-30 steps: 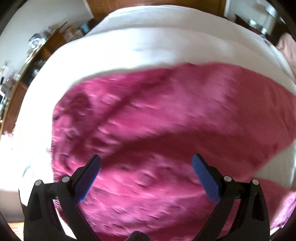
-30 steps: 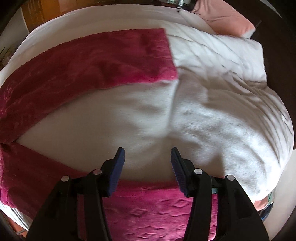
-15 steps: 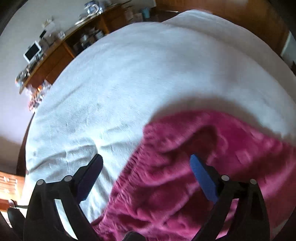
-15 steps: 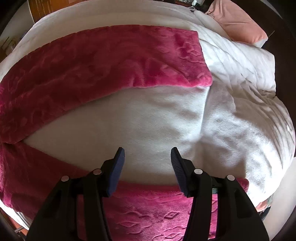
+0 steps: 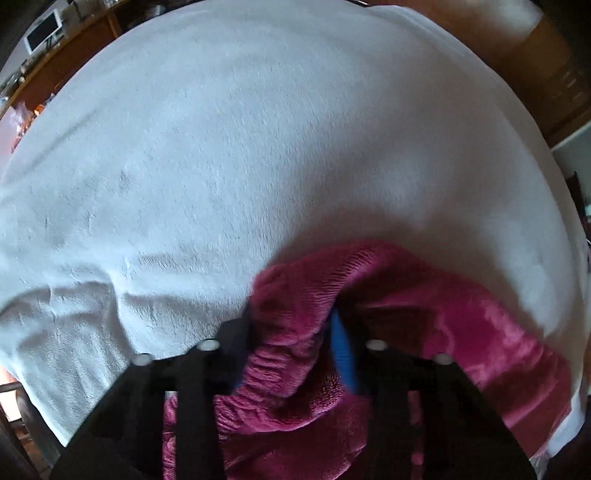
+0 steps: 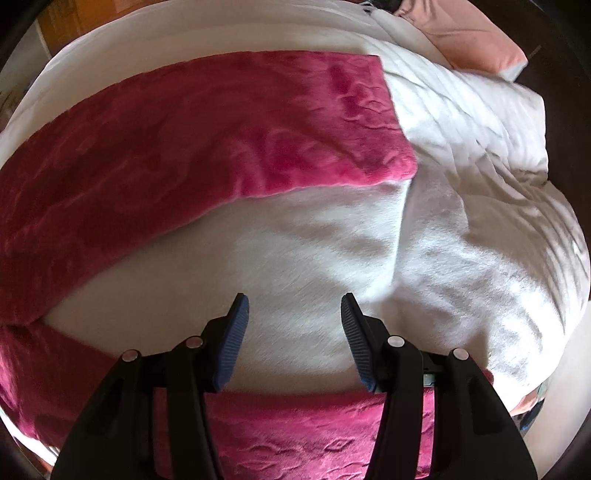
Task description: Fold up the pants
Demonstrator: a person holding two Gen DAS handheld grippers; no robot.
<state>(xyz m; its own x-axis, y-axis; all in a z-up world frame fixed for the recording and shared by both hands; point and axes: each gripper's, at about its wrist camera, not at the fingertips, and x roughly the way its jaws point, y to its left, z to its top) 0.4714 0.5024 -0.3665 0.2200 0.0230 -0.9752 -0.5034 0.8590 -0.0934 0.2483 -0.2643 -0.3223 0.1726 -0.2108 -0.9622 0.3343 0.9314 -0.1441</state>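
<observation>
A white bedcover filled both views, with magenta fleece pants spread across it: in the right wrist view one leg ran as a broad band across the upper left and centre of the frame, its hem ending squarely right of centre, while the other leg crossed the bottom edge beneath the tool. A rumpled white quilt and a pink pillow lay in the upper right, and a wooden desk showed at the upper left of the left wrist view. In that blurred view the left gripper, low and centre, had its jaws drawn in on a bunched ridge of what looked like the gathered waistband, one blue pad pressed against the pile. The right gripper, at bottom centre of its own view, hung over bare bedcover with jaws apart and nothing between them, the near leg just below. The step appeared to be securing the waist end before laying one leg on the other; doing it well would likely mean pinching both fabric layers, taking a matching hold with the free tool, and lifting evenly so the thick fleece did not drag or twist
</observation>
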